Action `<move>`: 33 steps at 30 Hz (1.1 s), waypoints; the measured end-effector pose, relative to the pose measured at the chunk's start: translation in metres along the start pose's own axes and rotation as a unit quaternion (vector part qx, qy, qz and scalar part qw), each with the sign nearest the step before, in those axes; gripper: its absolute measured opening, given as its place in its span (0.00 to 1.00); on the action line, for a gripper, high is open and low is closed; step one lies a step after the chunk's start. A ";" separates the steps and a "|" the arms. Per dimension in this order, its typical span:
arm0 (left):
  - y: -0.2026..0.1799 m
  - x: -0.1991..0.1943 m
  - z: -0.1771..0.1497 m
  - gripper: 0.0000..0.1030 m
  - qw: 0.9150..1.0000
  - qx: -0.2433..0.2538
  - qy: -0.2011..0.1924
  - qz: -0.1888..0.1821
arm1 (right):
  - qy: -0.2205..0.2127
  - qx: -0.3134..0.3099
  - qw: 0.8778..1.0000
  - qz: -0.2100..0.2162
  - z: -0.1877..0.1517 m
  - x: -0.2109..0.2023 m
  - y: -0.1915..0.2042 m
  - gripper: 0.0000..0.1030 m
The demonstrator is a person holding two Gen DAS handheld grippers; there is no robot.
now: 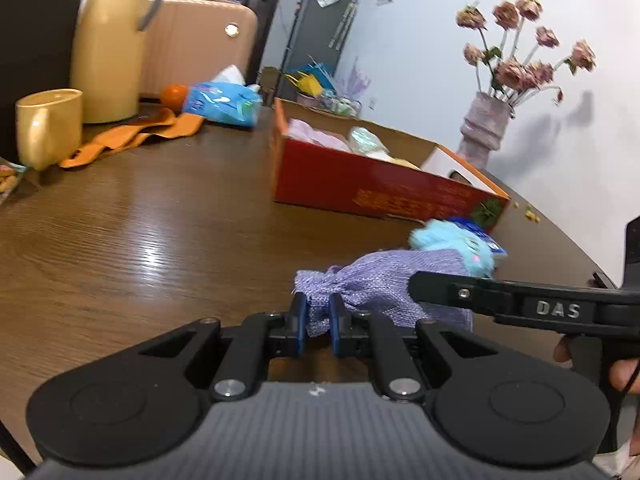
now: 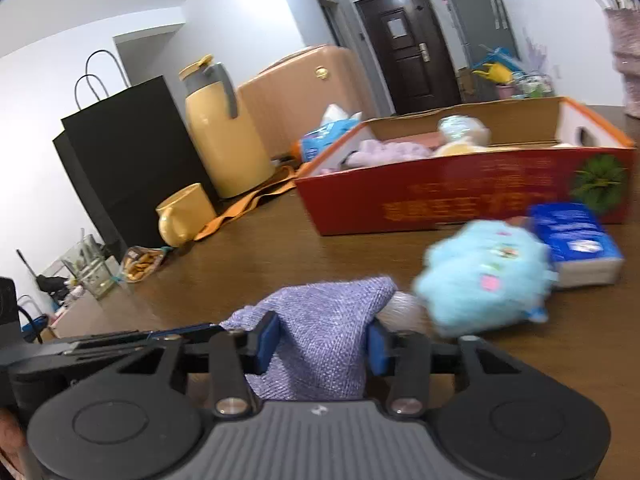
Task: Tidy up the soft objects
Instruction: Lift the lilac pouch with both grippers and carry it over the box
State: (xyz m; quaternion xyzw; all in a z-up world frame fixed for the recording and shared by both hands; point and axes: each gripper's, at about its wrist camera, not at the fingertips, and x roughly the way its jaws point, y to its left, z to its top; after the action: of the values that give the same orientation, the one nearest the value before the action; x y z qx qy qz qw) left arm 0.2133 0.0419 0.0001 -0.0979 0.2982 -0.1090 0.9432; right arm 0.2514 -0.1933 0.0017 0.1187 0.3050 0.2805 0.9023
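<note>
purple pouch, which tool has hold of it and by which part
Both. The left tool pinches the purple pouch at its gathered neck; the right tool has its pads on either side of the pouch's body.

Each hand-held gripper, left (image 1: 318, 322) and right (image 2: 322, 342), was matte black with blue pads (image 1: 299, 320), silver screws and a ribbed grey housing; one arm bore raised "DAS" lettering.

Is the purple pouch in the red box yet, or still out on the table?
Still out. The purple pouch lies on the table in front of the red box, pinched by the left gripper.
</note>
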 end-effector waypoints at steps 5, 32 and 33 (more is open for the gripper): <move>-0.026 0.008 -0.005 0.11 0.999 0.030 0.011 0.013 | -0.017 0.019 0.999 -0.029 -0.012 -0.027 -0.018 0.53; -0.123 0.176 0.216 0.05 0.994 0.079 0.004 -0.071 | -0.084 -0.052 0.993 -0.065 0.208 -0.004 -0.137 0.07; -0.123 0.201 0.226 0.05 0.995 0.068 0.024 -0.071 | -0.067 -0.048 0.994 -0.073 0.224 0.012 -0.150 0.07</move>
State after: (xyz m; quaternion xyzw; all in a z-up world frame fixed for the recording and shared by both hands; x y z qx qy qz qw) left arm 0.4873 -0.1017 0.1039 -0.0516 0.3045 -0.1980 0.9303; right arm 0.4621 -0.3180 0.1143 0.0713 0.2374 0.2198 0.9435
